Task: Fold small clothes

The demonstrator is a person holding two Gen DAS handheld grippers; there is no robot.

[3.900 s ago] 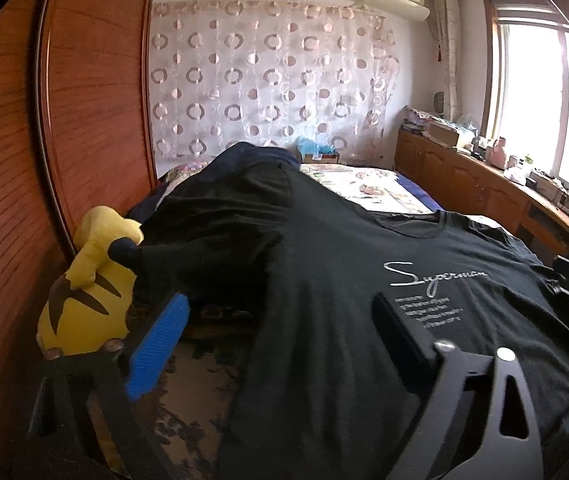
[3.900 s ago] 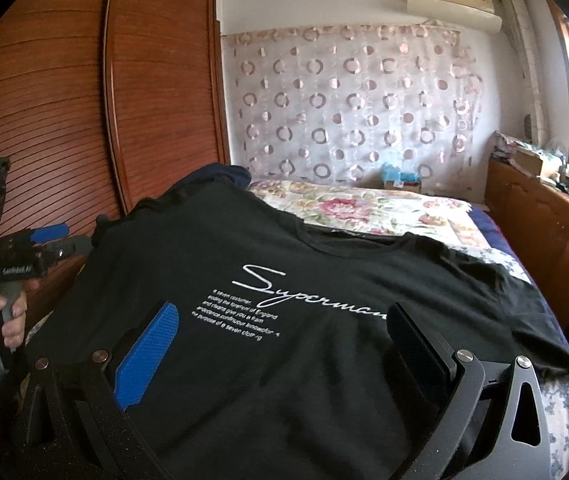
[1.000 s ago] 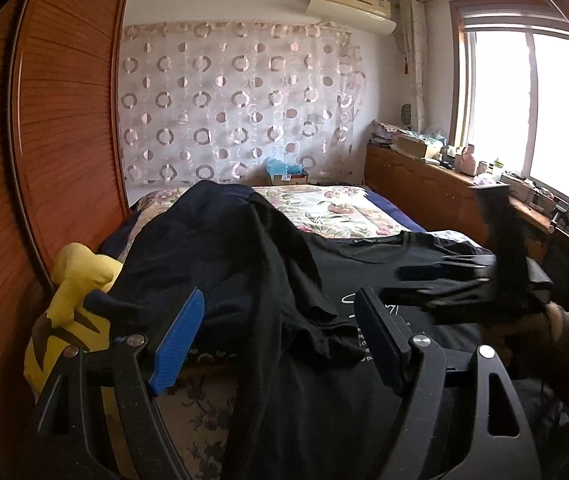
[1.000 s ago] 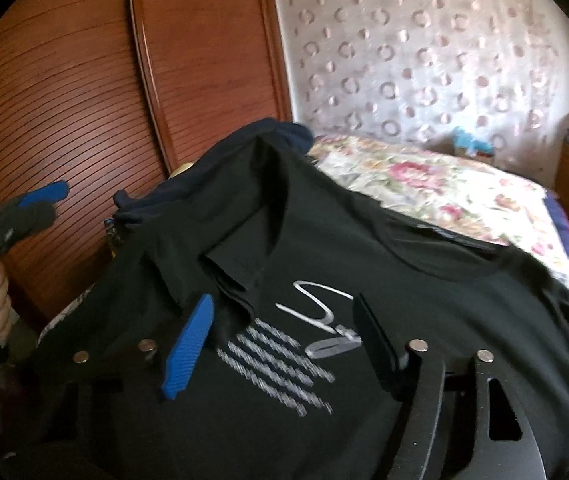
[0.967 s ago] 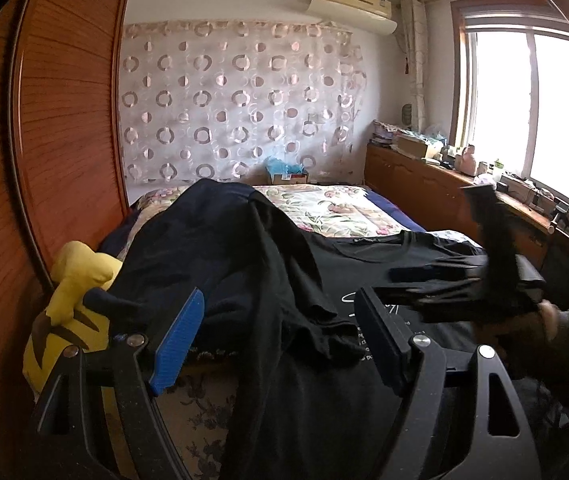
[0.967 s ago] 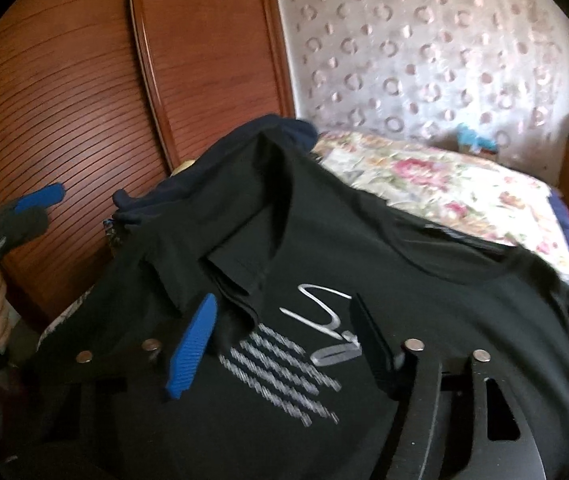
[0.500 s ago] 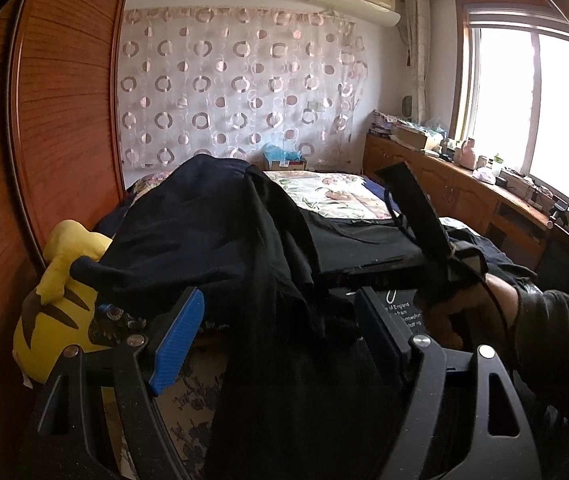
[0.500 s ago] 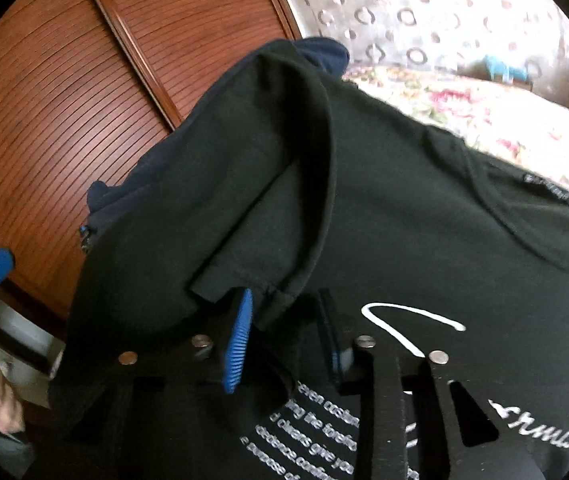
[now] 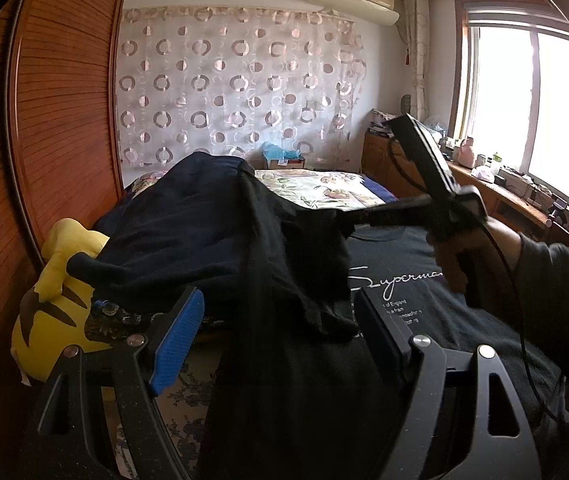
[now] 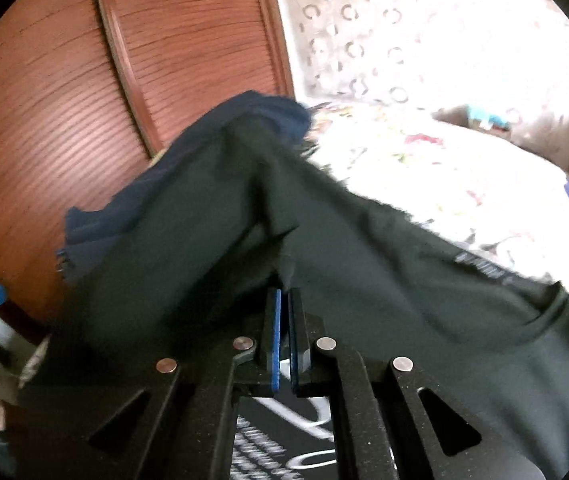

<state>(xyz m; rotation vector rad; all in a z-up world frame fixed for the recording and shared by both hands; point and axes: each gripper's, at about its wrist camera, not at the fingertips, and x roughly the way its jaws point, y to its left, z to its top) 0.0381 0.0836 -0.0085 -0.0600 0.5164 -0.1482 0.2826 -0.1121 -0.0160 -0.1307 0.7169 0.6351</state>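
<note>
A black T-shirt [image 9: 396,292] with white "Superman" print lies on the bed. My right gripper [image 10: 283,300] is shut on the hem of its left sleeve [image 10: 220,220] and holds the sleeve up over the shirt's chest. In the left wrist view the right gripper [image 9: 344,222] shows with the sleeve [image 9: 308,264] hanging from it. My left gripper [image 9: 276,320] is open and empty, low over the shirt's left side, fingers apart on either side of the hanging cloth.
A dark blue garment [image 9: 188,220] is piled at the bed's left by the wooden wardrobe [image 9: 44,140]. A yellow plush toy [image 9: 56,280] lies beside it. The floral bedsheet [image 9: 316,188] shows beyond. A cabinet [image 9: 516,204] stands under the window.
My right gripper has moved left onto the sleeve, closed on its hem and lifted it up and over towards the shirt's middle. My left gripper has stayed open and nearly still.
</note>
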